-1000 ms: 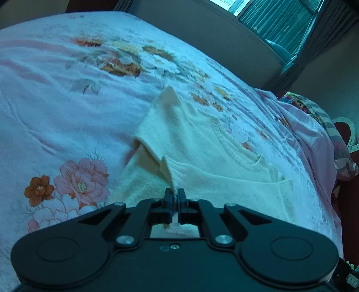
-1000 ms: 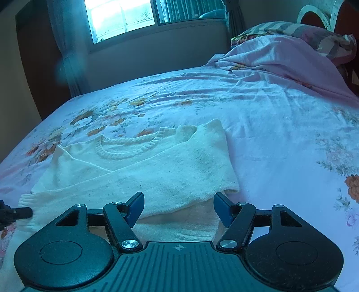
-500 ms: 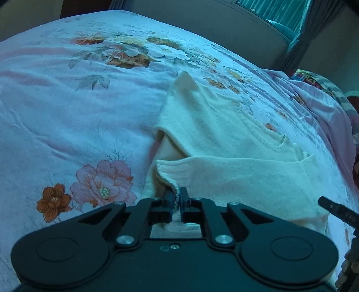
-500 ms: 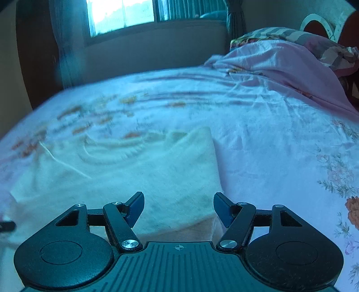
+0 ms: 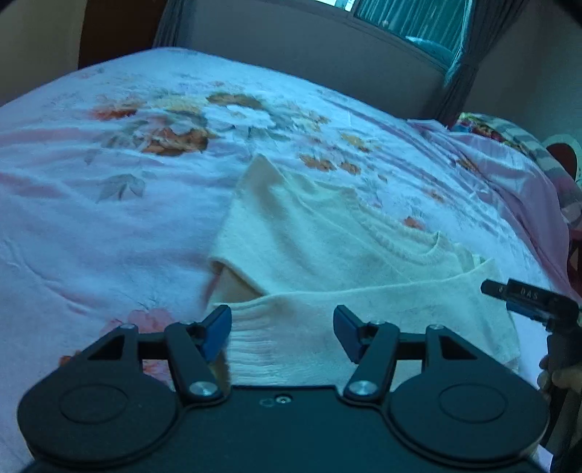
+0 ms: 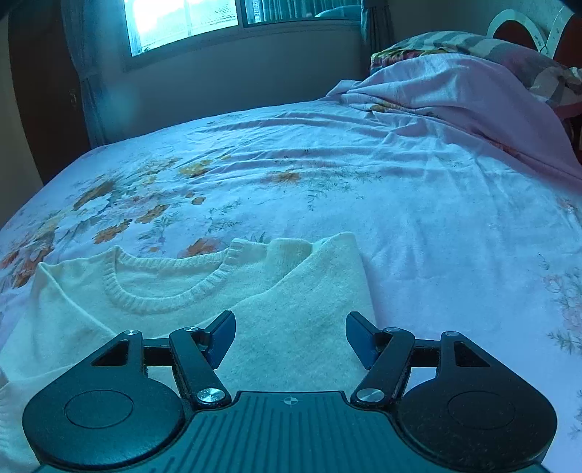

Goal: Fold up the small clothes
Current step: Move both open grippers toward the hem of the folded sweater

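Note:
A small cream knit sweater [image 5: 327, 262] lies on the floral bed sheet [image 5: 91, 218], both sleeves folded across its front and the ribbed neckline toward the window. My left gripper [image 5: 282, 329] hovers over the folded sleeve's ribbed cuff; its jaws are opening and the blue pads stand apart from the cloth, pressing on nothing. My right gripper [image 6: 290, 336] is open above the sweater [image 6: 283, 313] near its right folded edge, with nothing between its fingers. The right gripper's tip [image 5: 523, 296] shows at the right edge of the left wrist view.
A rumpled pink blanket [image 6: 473, 109] and striped pillow [image 6: 483, 47] lie heaped at the head of the bed on the right. A wall with a window [image 6: 182, 22] and curtains runs behind the bed's far edge. Part of a person's hand [image 5: 560, 378] shows at the right.
The left gripper's jaws opened and let go of the sleeve cuff, which now lies flat across the sweater. The right gripper moved across the sweater toward its right side, jaws unchanged.

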Motion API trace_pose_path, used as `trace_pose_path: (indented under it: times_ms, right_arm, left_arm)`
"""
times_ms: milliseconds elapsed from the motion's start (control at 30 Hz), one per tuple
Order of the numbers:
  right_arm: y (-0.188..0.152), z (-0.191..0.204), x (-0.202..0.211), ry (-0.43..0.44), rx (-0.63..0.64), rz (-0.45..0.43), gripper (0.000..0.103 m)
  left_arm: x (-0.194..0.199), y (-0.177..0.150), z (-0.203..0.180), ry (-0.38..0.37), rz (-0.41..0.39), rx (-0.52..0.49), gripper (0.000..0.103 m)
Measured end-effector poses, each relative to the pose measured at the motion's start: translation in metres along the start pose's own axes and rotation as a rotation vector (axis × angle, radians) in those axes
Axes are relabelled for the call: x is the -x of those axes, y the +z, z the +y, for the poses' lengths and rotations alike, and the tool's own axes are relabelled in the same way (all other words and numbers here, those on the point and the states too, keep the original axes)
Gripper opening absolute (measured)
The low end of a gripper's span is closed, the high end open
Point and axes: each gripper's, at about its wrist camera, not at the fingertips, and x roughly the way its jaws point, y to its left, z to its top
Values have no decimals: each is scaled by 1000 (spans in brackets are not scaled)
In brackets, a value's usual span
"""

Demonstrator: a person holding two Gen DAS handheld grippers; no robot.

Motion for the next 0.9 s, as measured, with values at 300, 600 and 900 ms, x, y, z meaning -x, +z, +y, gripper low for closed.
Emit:
trace_pose_path:
  times_ms: [300,600,900]
  right_arm:
    - [-5,-2,-9,-57,51,10,67]
    - [-48,3,52,-30,69,20,68]
    - [-109,16,132,23,168,69,68]
  left_arm:
    - [-10,-14,-6,59,6,-122,62]
    - [20,-41,-1,65,41,-116,71]
    - [57,-86,-14,87,94,-221,77]
